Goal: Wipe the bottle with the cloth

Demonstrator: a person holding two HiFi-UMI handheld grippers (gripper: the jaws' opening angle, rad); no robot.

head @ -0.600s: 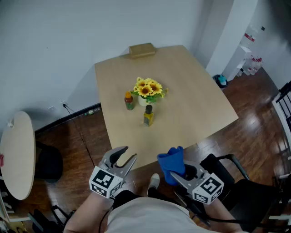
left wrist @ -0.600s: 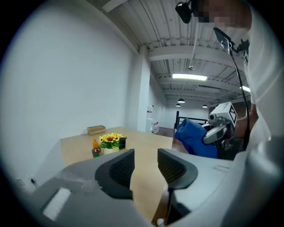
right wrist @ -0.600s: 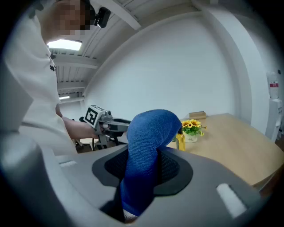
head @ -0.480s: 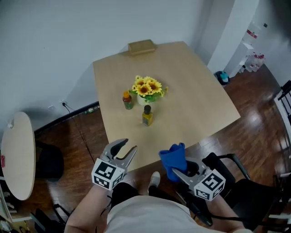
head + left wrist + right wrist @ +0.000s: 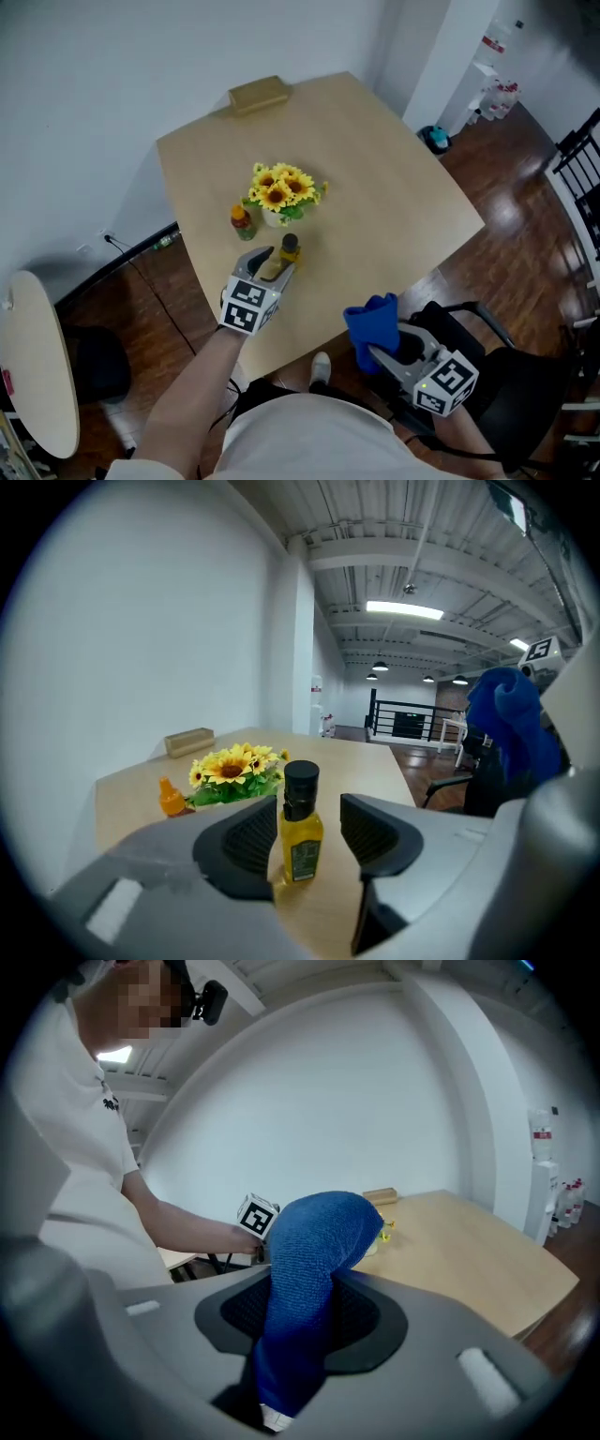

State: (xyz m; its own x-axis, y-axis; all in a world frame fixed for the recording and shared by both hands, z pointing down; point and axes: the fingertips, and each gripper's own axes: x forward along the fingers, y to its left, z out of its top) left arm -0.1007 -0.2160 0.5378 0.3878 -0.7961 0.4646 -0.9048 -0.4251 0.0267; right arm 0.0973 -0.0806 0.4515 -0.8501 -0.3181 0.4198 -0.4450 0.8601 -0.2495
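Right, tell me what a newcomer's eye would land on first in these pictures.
The bunch of yellow sunflowers near the middle of the pale wooden table draws the eye first. Next comes the bright blue cloth, clamped in the right gripper off the table's near edge. Then the left gripper, its jaws apart on either side of the yellow bottle with a black cap, just in front of the flowers.

shirt [image 5: 309, 441]: white, short-sleeved | left claw [image 5: 309, 829], right claw [image 5: 300, 1314]: grey, black ribbed pads [image 5: 246, 841] | marker cubes [image 5: 246, 306]: white, black squares
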